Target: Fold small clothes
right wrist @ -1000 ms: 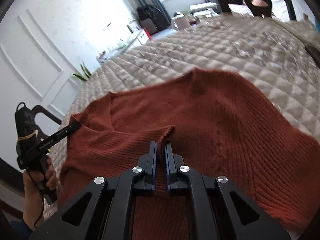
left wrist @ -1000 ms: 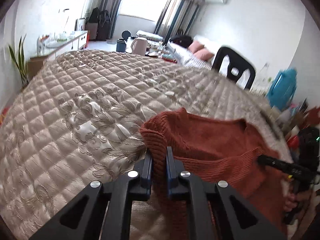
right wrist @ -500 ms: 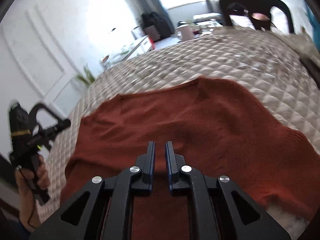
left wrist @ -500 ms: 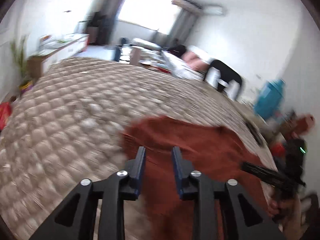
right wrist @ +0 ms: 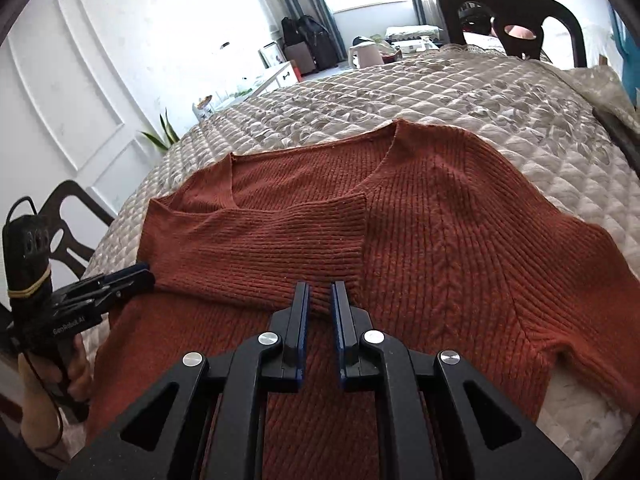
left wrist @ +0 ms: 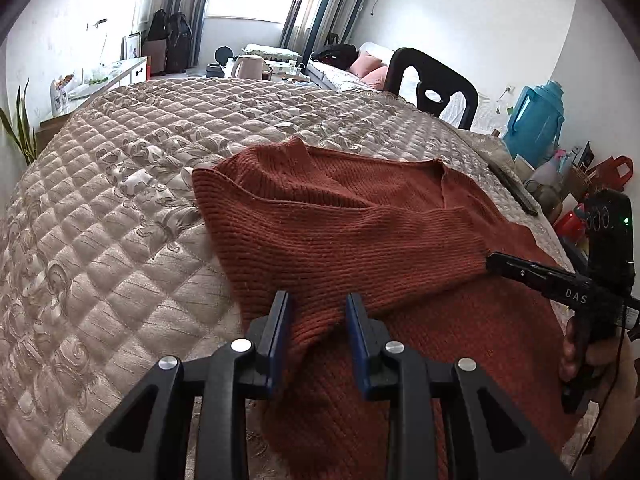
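A rust-red knitted sweater (left wrist: 360, 224) lies flat on the quilted bed, also in the right wrist view (right wrist: 440, 216). Its one sleeve (right wrist: 280, 236) is folded across the chest. My left gripper (left wrist: 316, 304) is open, its fingers either side of the folded sleeve's edge near the sweater's side. It shows in the right wrist view (right wrist: 140, 276) at the left. My right gripper (right wrist: 320, 292) is open a little, just over the sleeve's cuff, holding nothing. It shows in the left wrist view (left wrist: 496, 260) at the cuff.
The beige quilted bedspread (left wrist: 120, 208) stretches far and left of the sweater. A black chair (left wrist: 432, 84) stands at the far right bed edge, a blue jug (left wrist: 536, 120) and clutter beyond it. Another dark chair (right wrist: 76, 220) is at the left.
Both grippers held the sleeve shut a second ago, carried it over the sweater's body, then opened. The sleeve now lies folded across the chest and both have backed off slightly.
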`<state>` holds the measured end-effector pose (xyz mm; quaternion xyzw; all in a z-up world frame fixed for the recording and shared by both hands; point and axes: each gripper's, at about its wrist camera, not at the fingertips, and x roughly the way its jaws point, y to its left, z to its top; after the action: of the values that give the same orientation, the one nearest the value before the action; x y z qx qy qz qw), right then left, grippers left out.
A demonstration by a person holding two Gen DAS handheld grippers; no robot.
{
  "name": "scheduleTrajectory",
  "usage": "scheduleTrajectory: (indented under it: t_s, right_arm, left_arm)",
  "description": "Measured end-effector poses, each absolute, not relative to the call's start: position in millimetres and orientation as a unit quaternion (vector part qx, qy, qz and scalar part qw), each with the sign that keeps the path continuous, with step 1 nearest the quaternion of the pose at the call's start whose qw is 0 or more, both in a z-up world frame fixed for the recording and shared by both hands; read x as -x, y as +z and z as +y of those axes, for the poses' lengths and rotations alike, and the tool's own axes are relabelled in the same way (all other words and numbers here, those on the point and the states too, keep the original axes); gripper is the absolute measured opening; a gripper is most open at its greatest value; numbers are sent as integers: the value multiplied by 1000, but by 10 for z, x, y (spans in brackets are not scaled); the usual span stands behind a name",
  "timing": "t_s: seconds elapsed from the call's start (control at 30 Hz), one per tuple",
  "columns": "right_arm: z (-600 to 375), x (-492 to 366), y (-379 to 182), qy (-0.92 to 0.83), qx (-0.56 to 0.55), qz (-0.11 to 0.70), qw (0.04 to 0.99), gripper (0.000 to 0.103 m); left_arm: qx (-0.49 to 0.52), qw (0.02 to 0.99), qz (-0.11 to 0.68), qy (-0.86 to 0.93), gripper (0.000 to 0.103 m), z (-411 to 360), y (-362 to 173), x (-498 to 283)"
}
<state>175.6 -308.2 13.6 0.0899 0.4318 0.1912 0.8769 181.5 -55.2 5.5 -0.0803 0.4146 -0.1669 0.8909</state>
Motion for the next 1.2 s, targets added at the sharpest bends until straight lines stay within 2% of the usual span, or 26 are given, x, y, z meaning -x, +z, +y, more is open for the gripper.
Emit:
scheduleTrajectory:
  t_s: [0.23,0.37,0.53,0.8,0.9,1.0,1.2]
  right_arm:
    - [-3215,-1731,201,156,-126,426,882,12]
    - [-3056,-1752,296,170,-108,413,888,12]
    - [-2989,-1889,138,163,-98,435,880,11]
    - [-3074,-1770,230,162,-108,421,886,12]
    - [-3020,-1816,285,171,-110,411,889,12]
    - [-2967,-1900,266,173,-115,413,887,12]
    - [-3117,-2018,142,151,-147,428,879,11]
  left_arm:
    - [77,891,414,-166,32,-559,48,-1796]
    - [48,894,414,-164,42,-658,62,-1779]
    - [7,896,413,-161,53,-798,77,-1747]
    - [36,905,381,-187,53,-812,320,-1863]
    - [45,901,391,-185,53,-898,320,-2101]
    - [19,890,436,-131,53,-981,126,-2330]
    - [23,901,416,-122,53,-977,165,-2255]
